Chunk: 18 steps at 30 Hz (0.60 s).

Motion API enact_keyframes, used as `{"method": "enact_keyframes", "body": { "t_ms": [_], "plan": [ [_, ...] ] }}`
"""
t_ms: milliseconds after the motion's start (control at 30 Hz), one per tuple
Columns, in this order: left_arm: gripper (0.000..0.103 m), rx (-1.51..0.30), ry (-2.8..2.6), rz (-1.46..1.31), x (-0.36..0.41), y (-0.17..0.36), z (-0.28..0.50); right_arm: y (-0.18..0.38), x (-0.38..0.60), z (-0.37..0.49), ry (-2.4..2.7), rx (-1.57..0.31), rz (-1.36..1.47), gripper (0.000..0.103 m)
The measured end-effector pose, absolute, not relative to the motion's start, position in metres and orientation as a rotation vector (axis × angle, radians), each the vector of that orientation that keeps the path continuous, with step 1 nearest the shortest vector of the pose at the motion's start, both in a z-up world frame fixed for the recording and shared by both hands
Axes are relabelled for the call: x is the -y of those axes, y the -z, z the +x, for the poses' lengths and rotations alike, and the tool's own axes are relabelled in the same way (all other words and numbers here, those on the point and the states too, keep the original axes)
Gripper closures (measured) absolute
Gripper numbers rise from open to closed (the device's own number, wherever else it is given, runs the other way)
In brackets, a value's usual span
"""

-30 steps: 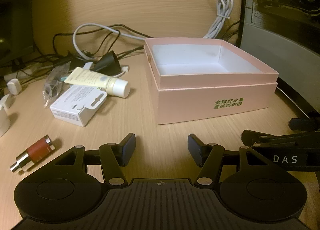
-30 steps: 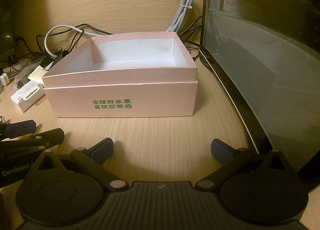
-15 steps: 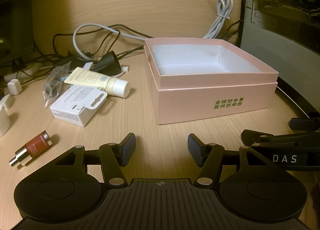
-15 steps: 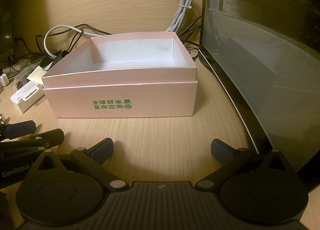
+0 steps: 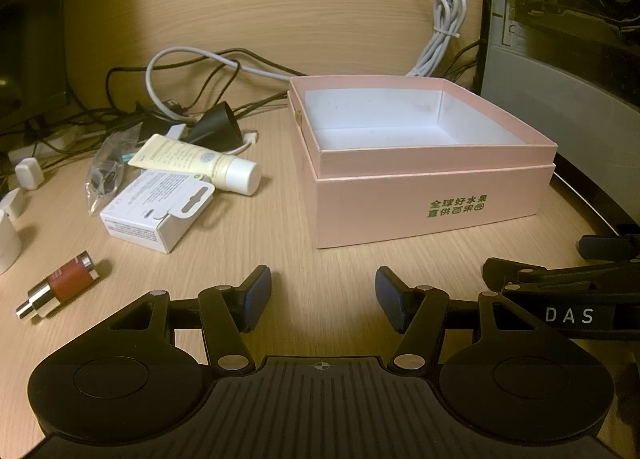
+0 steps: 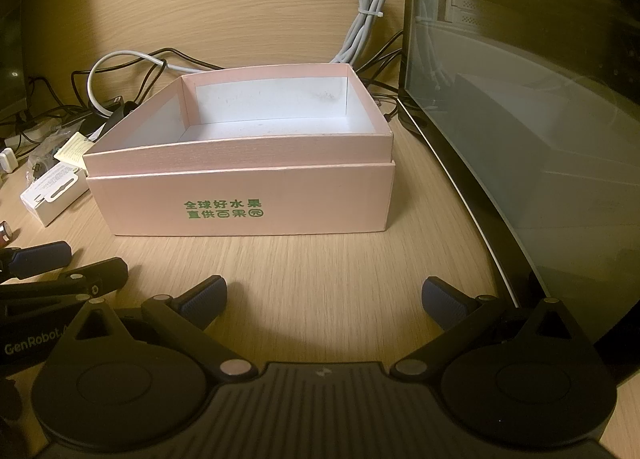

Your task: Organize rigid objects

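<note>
Both grippers wait before an empty box, nothing picked yet.

The left gripper (image 5: pixel 323 295) and right gripper (image 6: pixel 323 301) hover released, holding nothing, facing the open pink cardboard box (image 5: pixel 424 195), likely the destination; the cream tube (image 5: pixel 200 165), white carton (image 5: pixel 156 211) and red-and-silver cylinder (image 5: pixel 60 285) lie loose on the wooden desk (image 5: pixel 280 243) to its left.

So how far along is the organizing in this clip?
Nothing looks done: the pink box is empty inside. Nothing is in hand; the left gripper and right gripper are both open and hold nothing. Left to do: the cream tube, white carton and red-banded cylinder lie on the desk beside the box.
</note>
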<state>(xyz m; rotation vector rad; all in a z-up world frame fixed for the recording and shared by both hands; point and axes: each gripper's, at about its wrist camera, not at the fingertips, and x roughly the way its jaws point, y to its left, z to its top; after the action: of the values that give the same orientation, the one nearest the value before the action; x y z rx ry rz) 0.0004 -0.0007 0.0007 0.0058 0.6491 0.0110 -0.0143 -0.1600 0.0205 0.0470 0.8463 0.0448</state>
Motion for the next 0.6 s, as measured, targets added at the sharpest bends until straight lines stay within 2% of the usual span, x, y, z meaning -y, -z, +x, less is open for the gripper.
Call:
{"method": "enact_keyframes", "body": {
  "t_ms": [300, 600],
  "plan": [
    [0.039, -0.649, -0.011, 0.005, 0.001, -0.001, 0.000, -0.020, 0.158, -0.014, -0.047, -0.852, 0.048, 0.000],
    [0.043, -0.677, 0.054, -0.007, -0.016, -0.010, -0.004, -0.025, 0.160, -0.005, -0.072, -0.942, 0.035, 0.000]
  ]
}}
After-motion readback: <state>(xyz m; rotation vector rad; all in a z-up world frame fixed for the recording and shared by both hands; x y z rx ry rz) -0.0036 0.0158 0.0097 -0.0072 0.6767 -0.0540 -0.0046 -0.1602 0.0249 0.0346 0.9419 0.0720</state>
